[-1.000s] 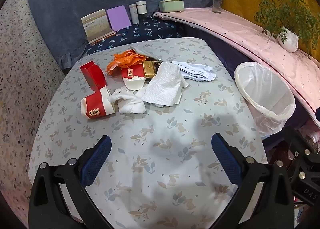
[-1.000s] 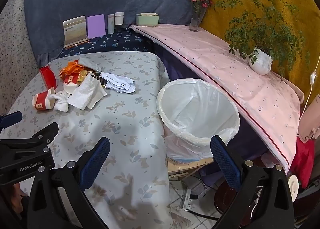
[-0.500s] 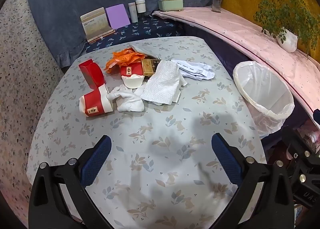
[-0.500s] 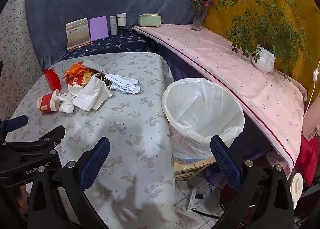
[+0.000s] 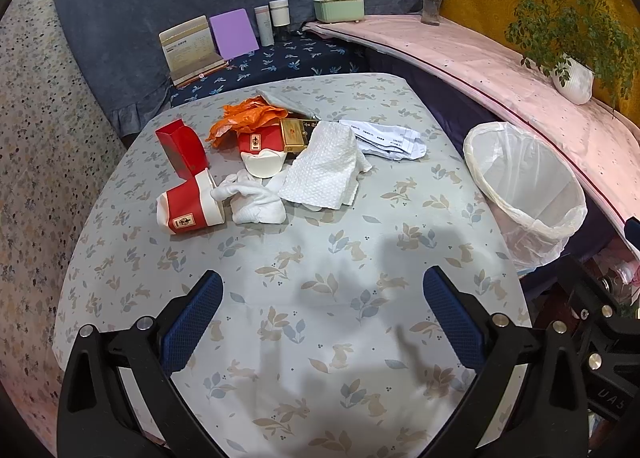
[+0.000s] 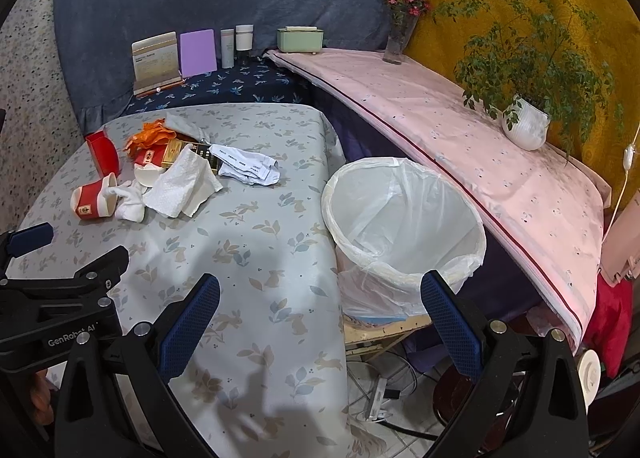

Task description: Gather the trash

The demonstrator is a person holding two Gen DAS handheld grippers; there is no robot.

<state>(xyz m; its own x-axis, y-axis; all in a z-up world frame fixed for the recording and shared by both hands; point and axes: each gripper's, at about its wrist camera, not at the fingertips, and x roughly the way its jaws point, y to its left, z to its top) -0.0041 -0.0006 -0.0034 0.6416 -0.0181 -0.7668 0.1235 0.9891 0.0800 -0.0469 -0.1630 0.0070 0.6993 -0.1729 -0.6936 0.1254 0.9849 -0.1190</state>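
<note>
Trash lies clustered at the far side of the table [image 5: 320, 298] in the left wrist view: a red paper cup [image 5: 188, 205], white paper towel [image 5: 324, 173] and orange wrapper [image 5: 248, 117]. The left gripper [image 5: 322, 318] gapes wide, empty.

Right wrist view: the right gripper [image 6: 320, 322] is spread wide, empty, over the table edge beside the lined bin [image 6: 404, 234].

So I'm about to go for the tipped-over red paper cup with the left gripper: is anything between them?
Nothing visible is. Bare tablecloth lies between the open left gripper and the red paper cup. A crumpled white tissue touches the cup's mouth on the right.
</note>
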